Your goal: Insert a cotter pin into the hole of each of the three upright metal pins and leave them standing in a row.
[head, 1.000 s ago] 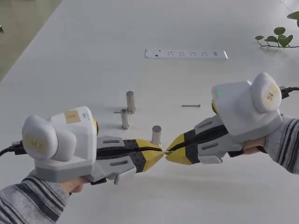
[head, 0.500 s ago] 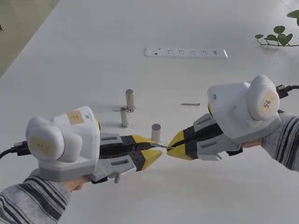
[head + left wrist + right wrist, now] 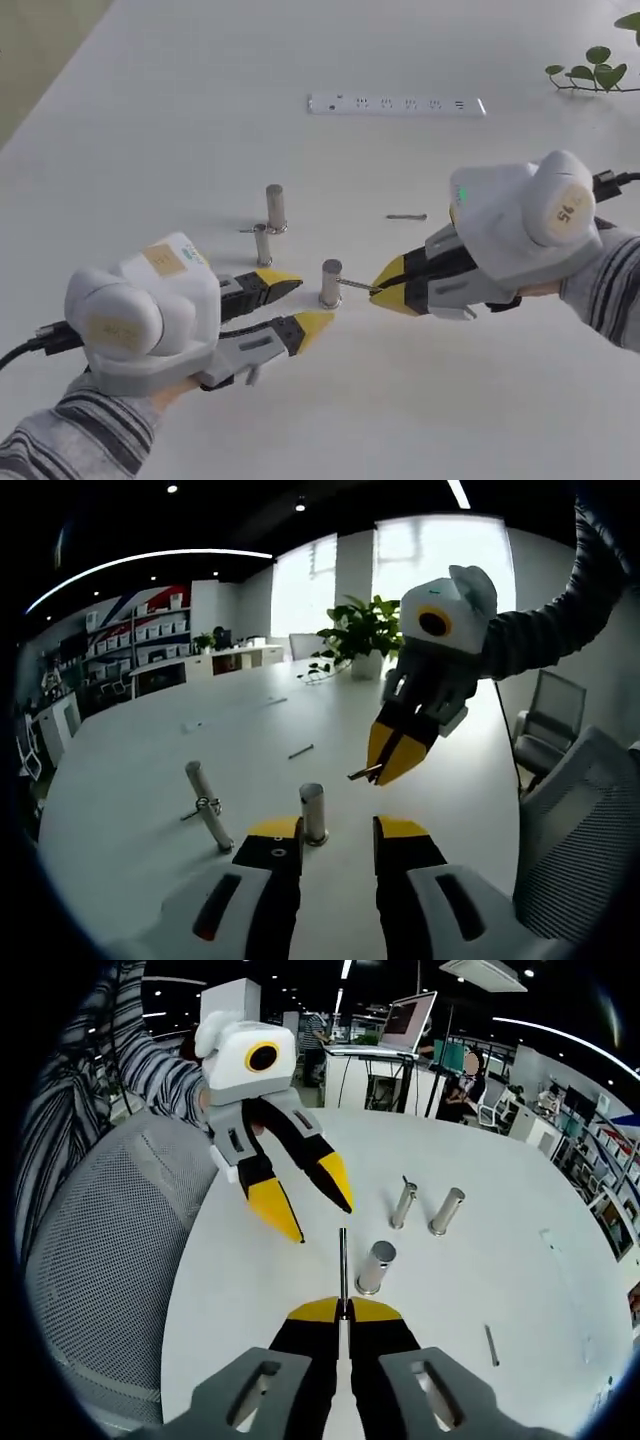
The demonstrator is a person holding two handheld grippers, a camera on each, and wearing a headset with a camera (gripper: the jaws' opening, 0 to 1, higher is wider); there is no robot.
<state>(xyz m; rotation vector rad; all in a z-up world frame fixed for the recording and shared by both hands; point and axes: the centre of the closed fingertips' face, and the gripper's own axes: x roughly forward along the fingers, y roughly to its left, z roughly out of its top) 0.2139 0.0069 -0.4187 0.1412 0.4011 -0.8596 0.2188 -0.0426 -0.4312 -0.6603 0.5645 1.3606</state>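
Right gripper (image 3: 378, 291), clamped on a thin silver cotter pin (image 3: 355, 284), should level it with the hole in the nearest upright steel pin (image 3: 330, 283); left gripper (image 3: 312, 300) hovers, jaws apart.

The short grey cylindrical pin (image 3: 331, 283) nearest you: brushed, dull metal; the thin silver cotter pin (image 3: 355, 284): smooth metal; the broad white table (image 3: 400, 400): smooth, matt; your striped grey sleeve (image 3: 80, 445): knitted cloth.

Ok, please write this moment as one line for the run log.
left gripper: open, beside near pin | right gripper: shut on cotter pin, tip close to near pin | spare cotter pin: on table
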